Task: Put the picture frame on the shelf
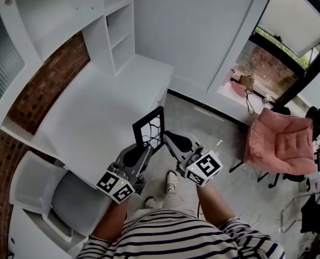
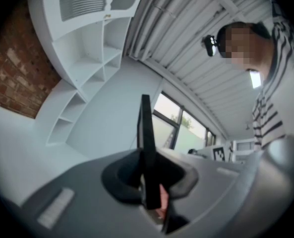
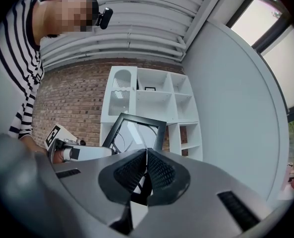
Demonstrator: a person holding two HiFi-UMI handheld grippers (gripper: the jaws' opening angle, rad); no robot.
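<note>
The picture frame [image 1: 149, 129] is black, with a white line pattern behind its glass. It stands upright in the air over the front edge of the white desk [image 1: 95, 117]. My left gripper [image 1: 144, 148] is shut on its lower edge; in the left gripper view the frame's thin black edge [image 2: 146, 133] rises from between the pads of my left gripper [image 2: 148, 177]. My right gripper [image 1: 167, 137] is close to the frame's right side. Its jaws [image 3: 147, 155] are pressed together with nothing seen between them, and the frame [image 3: 137, 125] shows just beyond. The white shelf unit [image 1: 114, 31] stands at the desk's far end.
A grey chair [image 1: 62, 198] sits at the lower left. A pink armchair [image 1: 281, 144] is on the floor to the right, near the window. A brick wall [image 1: 46, 85] backs the desk. A small dark thing [image 3: 150, 89] stands in an upper shelf compartment.
</note>
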